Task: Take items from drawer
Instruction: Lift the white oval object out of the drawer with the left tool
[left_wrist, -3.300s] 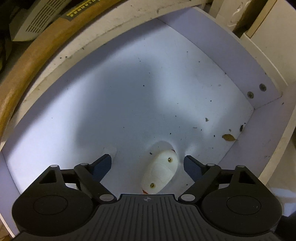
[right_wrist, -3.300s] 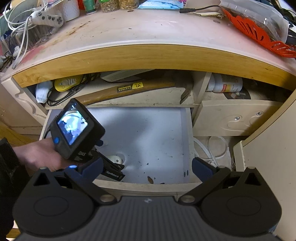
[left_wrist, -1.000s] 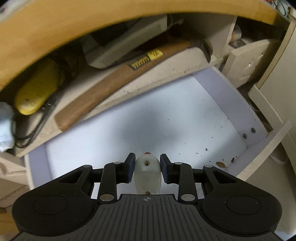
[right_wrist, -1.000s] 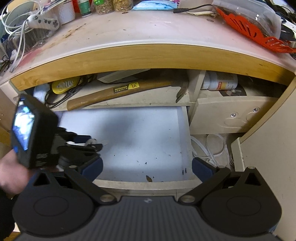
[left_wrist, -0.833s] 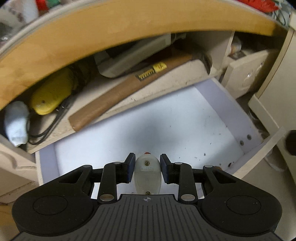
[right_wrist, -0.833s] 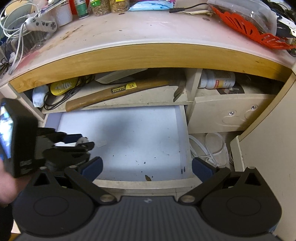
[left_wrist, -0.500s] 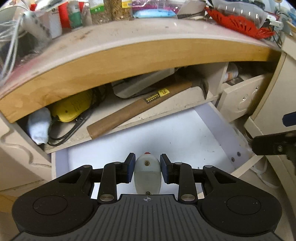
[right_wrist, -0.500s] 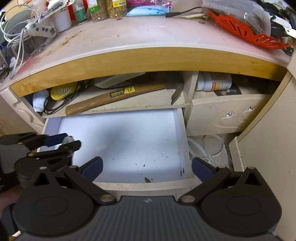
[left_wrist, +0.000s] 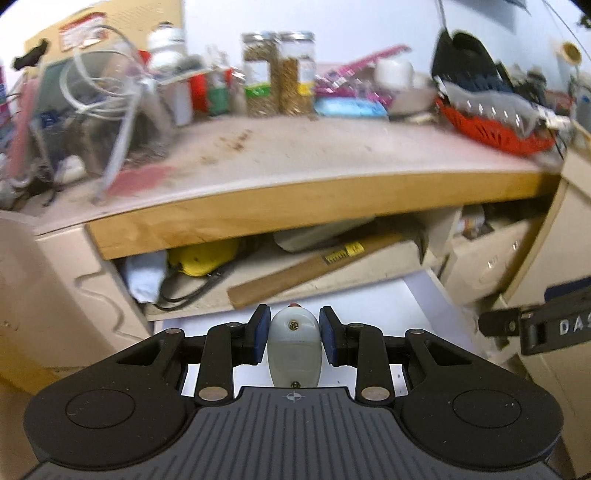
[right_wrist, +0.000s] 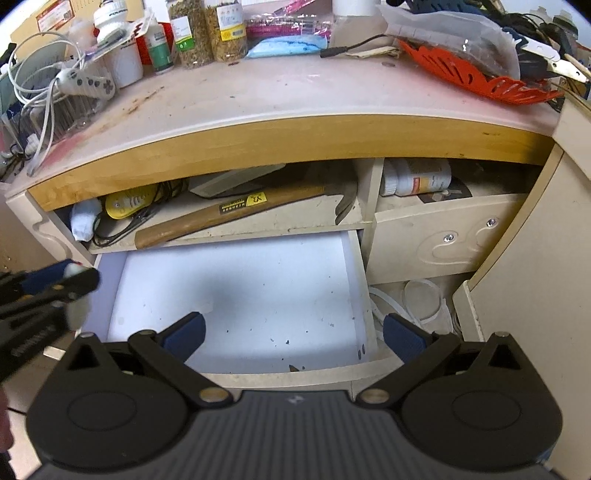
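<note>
My left gripper (left_wrist: 293, 330) is shut on a small white oval plastic piece (left_wrist: 293, 350) with two screws and a red tip, held up in front of the desk, above and to the left of the open drawer (right_wrist: 236, 295). It also shows at the left edge of the right wrist view (right_wrist: 70, 275). The drawer has a pale bare floor with only dark specks and a dry leaf (right_wrist: 295, 368) at its front. My right gripper (right_wrist: 291, 334) is open and empty, hovering in front of the drawer's front edge.
A hammer (right_wrist: 236, 214) with a wooden handle, a yellow device (right_wrist: 129, 201) and cables lie on the shelf above the drawer. The desk top (right_wrist: 295, 92) holds jars, bottles, a game controller and an orange basket. A shut smaller drawer (right_wrist: 443, 236) is at right.
My left gripper closed on the white piece in the drawer, lifted it out and rose up and back to the left. The right gripper stayed open, drifting slightly.
</note>
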